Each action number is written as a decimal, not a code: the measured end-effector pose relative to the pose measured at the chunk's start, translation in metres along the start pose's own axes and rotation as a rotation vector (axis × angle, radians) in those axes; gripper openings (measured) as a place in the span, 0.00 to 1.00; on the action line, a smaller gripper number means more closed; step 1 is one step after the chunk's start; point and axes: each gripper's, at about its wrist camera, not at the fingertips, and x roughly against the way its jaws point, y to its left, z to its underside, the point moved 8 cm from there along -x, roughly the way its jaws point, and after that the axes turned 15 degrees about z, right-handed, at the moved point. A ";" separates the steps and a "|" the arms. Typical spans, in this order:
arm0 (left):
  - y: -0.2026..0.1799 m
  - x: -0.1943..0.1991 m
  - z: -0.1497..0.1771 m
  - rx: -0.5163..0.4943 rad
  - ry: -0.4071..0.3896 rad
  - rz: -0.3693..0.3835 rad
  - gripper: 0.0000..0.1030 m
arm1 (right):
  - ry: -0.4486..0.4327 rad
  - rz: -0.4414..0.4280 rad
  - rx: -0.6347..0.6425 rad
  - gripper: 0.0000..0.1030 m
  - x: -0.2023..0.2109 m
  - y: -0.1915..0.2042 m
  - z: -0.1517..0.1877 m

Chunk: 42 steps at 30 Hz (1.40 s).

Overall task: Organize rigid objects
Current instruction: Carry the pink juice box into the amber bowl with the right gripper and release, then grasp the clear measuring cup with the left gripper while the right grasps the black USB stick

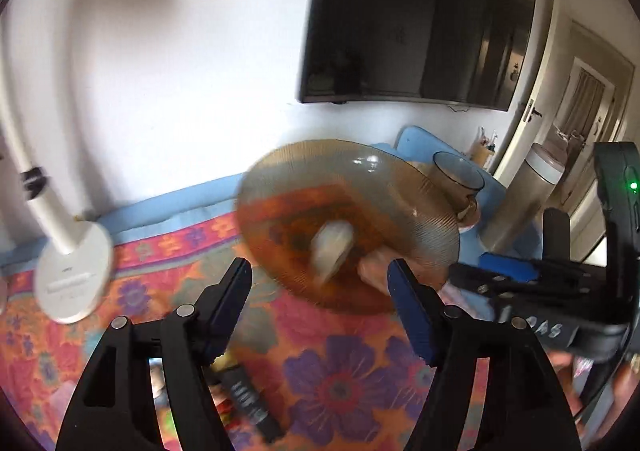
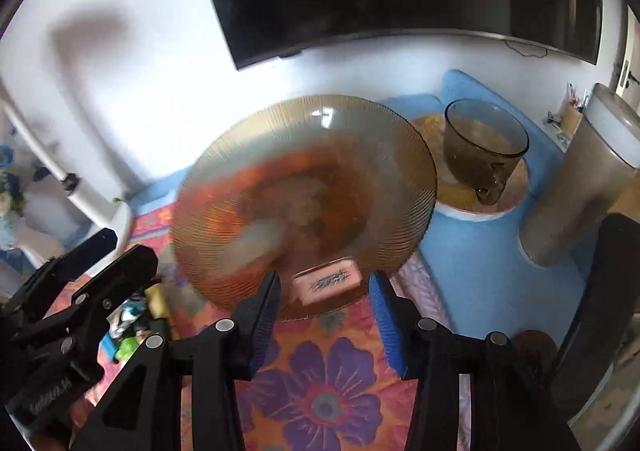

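A ribbed amber glass plate (image 1: 348, 187) (image 2: 304, 155) hangs tilted and blurred over the flowered cloth (image 1: 340, 379) (image 2: 324, 391), just ahead of both grippers. What carries it I cannot tell. My left gripper (image 1: 320, 279) stands open, and its right fingertip (image 1: 404, 291) overlaps the plate's near rim. My right gripper (image 2: 324, 295) is open too. The plate's near rim lies between its pads without either one pressing on it. A pink box (image 2: 326, 281) and a white lump (image 2: 256, 247) show through the glass. Each gripper also appears at the edge of the other's view.
A smoky glass cup (image 2: 484, 147) sits on a round plate (image 2: 472, 213) on blue cloth at the back right. A tall beige canister (image 2: 580, 187) stands beside it. A white lamp base (image 1: 72, 275) is at the left, a black tube (image 1: 252, 407) and small toys (image 2: 124, 331) lie near.
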 end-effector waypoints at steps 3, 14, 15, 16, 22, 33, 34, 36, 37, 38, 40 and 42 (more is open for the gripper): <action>0.012 0.045 0.013 0.012 -0.048 -0.031 0.67 | -0.030 -0.027 0.038 0.48 0.022 0.015 0.012; 0.115 0.208 0.093 0.203 -0.142 -0.333 0.68 | -0.118 -0.226 0.243 0.55 0.102 0.131 0.078; 0.122 0.219 0.100 0.223 -0.157 -0.349 0.68 | -0.118 -0.234 0.252 0.55 0.105 0.139 0.083; 0.128 0.231 0.107 0.239 -0.174 -0.364 0.68 | -0.118 -0.241 0.261 0.55 0.108 0.147 0.088; 0.134 0.251 0.130 0.253 -0.188 -0.435 0.68 | -0.134 -0.259 0.311 0.55 0.118 0.177 0.103; 0.119 0.239 0.142 0.201 -0.155 -0.509 0.68 | -0.086 -0.205 0.301 0.55 0.105 0.170 0.114; 0.118 0.238 0.142 0.197 -0.154 -0.513 0.68 | -0.084 -0.203 0.300 0.55 0.104 0.169 0.115; 0.118 0.237 0.141 0.191 -0.152 -0.522 0.68 | -0.083 -0.203 0.298 0.55 0.104 0.167 0.114; 0.117 0.236 0.141 0.189 -0.149 -0.522 0.68 | -0.081 -0.202 0.298 0.55 0.104 0.167 0.114; 0.117 0.235 0.140 0.185 -0.146 -0.523 0.68 | -0.079 -0.200 0.299 0.55 0.103 0.167 0.114; 0.117 0.233 0.140 0.179 -0.142 -0.529 0.68 | -0.075 -0.194 0.300 0.55 0.102 0.167 0.115; 0.117 0.230 0.140 0.171 -0.134 -0.534 0.68 | -0.067 -0.195 0.299 0.55 0.100 0.168 0.115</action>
